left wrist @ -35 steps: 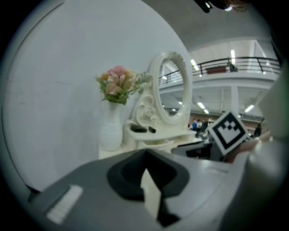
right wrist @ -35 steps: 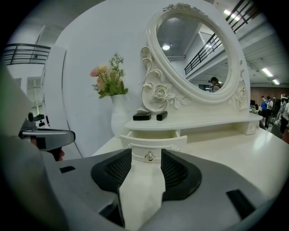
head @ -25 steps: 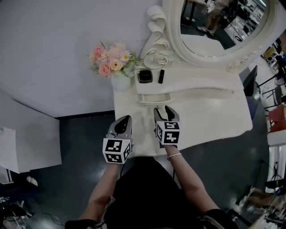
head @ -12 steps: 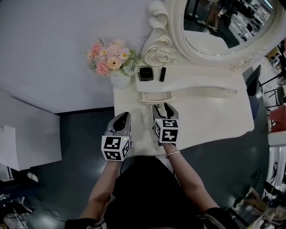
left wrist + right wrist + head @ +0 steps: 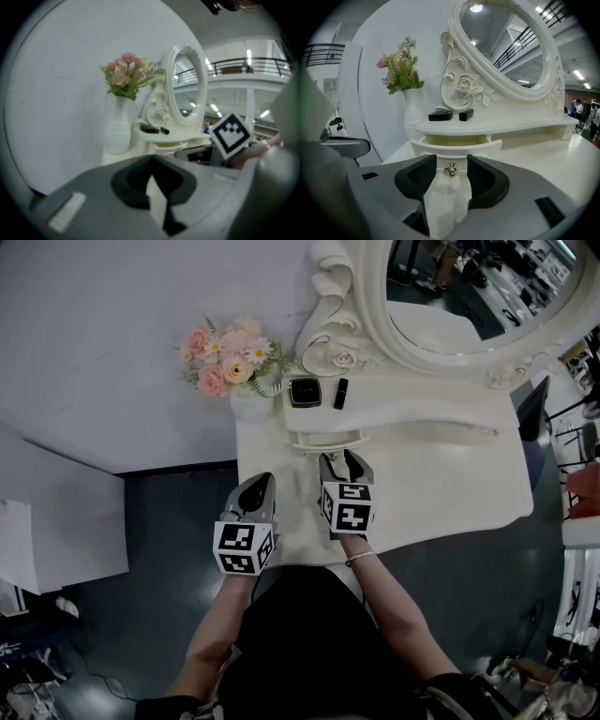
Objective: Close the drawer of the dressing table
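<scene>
The white dressing table (image 5: 441,474) has a small drawer (image 5: 328,439) under its raised shelf, pulled out a little. In the right gripper view the drawer front (image 5: 454,149) shows a pale yellow inside above it and a gold knob (image 5: 450,170). My right gripper (image 5: 339,461) is open at the drawer front. The knob sits between its black pads (image 5: 423,174) of the right gripper (image 5: 451,162). My left gripper (image 5: 258,486) hovers over the table's left part, apart from the drawer. Seen from its own camera, the left gripper (image 5: 151,162) is shut and holds nothing.
A white vase (image 5: 247,407) of pink flowers stands at the table's back left corner. A black compact (image 5: 304,393) and a black lipstick (image 5: 339,395) lie on the shelf, below the oval mirror (image 5: 469,296). Dark floor and a white box (image 5: 56,540) lie to the left.
My right gripper has moved forward toward the mirror, and the drawer front sticks out less than before. The left gripper has barely moved.
</scene>
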Tool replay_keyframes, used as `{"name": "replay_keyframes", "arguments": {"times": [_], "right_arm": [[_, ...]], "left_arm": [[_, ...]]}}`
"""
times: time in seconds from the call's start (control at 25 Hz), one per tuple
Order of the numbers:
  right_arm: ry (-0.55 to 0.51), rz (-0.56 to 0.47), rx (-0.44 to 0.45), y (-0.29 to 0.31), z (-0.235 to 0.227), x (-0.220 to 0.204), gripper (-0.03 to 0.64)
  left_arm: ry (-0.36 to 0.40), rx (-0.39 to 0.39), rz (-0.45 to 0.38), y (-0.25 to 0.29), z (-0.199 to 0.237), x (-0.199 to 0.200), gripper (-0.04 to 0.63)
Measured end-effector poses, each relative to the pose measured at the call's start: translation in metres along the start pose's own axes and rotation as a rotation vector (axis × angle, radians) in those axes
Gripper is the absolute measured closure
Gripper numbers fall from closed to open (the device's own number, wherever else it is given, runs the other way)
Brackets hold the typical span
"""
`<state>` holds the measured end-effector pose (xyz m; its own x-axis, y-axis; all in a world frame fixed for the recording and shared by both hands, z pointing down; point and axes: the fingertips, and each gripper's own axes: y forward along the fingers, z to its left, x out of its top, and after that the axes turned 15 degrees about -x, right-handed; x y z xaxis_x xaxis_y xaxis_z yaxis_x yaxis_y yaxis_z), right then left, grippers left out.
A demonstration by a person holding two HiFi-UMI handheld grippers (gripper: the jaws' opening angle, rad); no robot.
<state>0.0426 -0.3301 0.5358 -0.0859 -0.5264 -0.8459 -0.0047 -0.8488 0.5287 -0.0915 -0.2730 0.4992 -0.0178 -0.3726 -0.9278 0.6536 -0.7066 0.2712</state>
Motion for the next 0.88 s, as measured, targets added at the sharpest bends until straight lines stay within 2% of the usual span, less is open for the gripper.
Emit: {"name": "replay_keyframes", "arguments": {"times": [0.88], "right_arm": [[-0.014,-0.017,0.024,0.036,0.007,0.024,0.440]], "left_arm": [[-0.009,0.046,-0.002,0.005,0.016,0.004,0.589]]}}
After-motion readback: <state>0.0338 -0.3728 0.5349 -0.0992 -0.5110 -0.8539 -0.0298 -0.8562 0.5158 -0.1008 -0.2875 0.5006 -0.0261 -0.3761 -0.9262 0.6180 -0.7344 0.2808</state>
